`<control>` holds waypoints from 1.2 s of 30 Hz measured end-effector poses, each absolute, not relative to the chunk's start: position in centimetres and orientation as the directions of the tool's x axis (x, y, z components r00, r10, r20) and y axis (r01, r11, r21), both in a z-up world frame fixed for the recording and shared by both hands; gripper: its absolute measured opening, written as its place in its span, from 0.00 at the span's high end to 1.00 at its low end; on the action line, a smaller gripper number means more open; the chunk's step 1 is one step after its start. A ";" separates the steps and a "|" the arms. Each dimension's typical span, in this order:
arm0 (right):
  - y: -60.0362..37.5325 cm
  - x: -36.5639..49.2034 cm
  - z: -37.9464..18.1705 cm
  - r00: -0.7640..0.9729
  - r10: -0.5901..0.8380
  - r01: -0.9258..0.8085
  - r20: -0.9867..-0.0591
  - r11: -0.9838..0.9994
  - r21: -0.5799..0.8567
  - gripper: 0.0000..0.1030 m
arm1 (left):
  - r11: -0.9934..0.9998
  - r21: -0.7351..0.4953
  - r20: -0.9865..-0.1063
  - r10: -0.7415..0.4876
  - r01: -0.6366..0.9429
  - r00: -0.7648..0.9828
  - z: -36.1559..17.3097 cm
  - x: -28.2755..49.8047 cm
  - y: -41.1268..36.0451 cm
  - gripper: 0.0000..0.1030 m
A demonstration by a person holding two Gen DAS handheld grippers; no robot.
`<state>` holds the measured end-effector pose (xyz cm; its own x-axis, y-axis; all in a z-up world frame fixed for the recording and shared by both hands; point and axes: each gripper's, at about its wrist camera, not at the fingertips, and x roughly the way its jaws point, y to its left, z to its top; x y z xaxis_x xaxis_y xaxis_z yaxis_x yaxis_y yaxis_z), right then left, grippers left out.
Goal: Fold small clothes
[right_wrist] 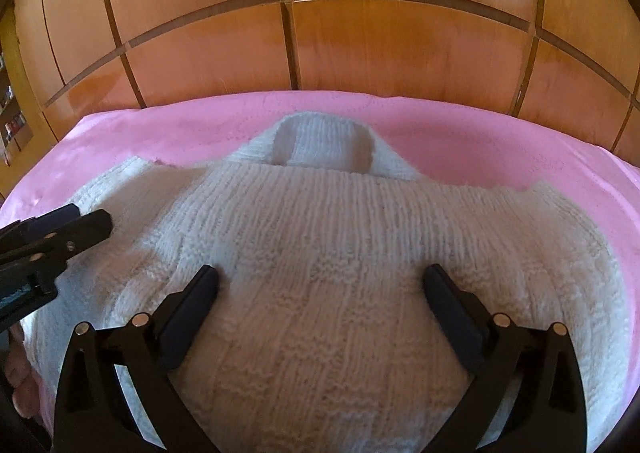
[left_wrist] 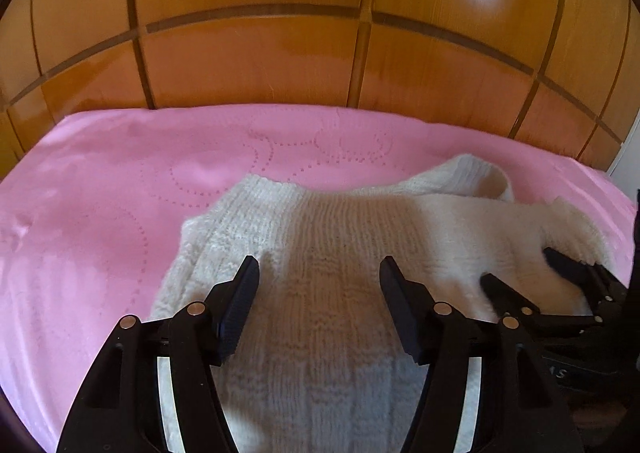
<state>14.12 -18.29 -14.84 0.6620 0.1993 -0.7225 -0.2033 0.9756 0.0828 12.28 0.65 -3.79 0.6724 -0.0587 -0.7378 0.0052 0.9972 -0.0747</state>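
Both my grippers, left and right, hang released over the sweater, ready to pinch a fold.

A pink bedspread carries a white knitted sweater lying spread flat

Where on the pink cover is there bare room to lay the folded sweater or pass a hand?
The widest bare patch of the pink cover lies left of the white knitted sweater, reaching the wooden panels. A narrower strip runs between the collar and those panels. The middle is crowded: sweater, left tongs, right tongs.
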 end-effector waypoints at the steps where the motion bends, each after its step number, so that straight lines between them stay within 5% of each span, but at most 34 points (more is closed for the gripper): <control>1: -18.3 14.1 -14.6 0.658 0.201 -0.200 -0.726 0.976 0.088 0.02 | 0.997 -0.077 -0.735 -0.062 0.007 0.675 -3.6 12.0 0.6 0.40; 4: -19.0 13.5 -13.4 0.635 0.216 -0.190 -0.742 0.974 0.121 0.02 | 0.998 -0.069 -0.725 -0.053 0.005 0.686 -3.2 11.3 0.5 0.29; 15: -24.7 10.0 -11.0 0.662 0.171 -0.080 -0.729 0.984 0.158 0.02 | 0.998 -0.070 -0.705 -0.052 0.003 0.707 -2.0 9.0 0.7 0.29; 25: -33.5 8.5 -15.3 0.587 0.111 0.164 -0.802 0.954 0.252 0.02 | 0.999 -0.051 -0.727 -0.028 -0.013 0.686 -3.0 8.3 0.7 0.28; 27: -35.2 8.1 -16.7 0.609 0.196 0.177 -0.769 0.911 0.373 0.02 | 0.998 -0.060 -0.761 -0.027 -0.029 0.648 -4.4 8.8 1.0 0.22; 29: -34.7 7.8 -16.4 0.614 0.171 0.168 -0.770 0.926 0.339 0.02 | 0.996 -0.072 -0.779 -0.028 -0.044 0.626 -5.6 9.1 1.6 0.17; 36: -36.6 5.5 -15.0 0.641 0.173 0.211 -0.748 0.897 0.388 0.02 | 0.993 -0.102 -0.752 -0.036 -0.062 0.659 -4.1 7.4 2.5 0.15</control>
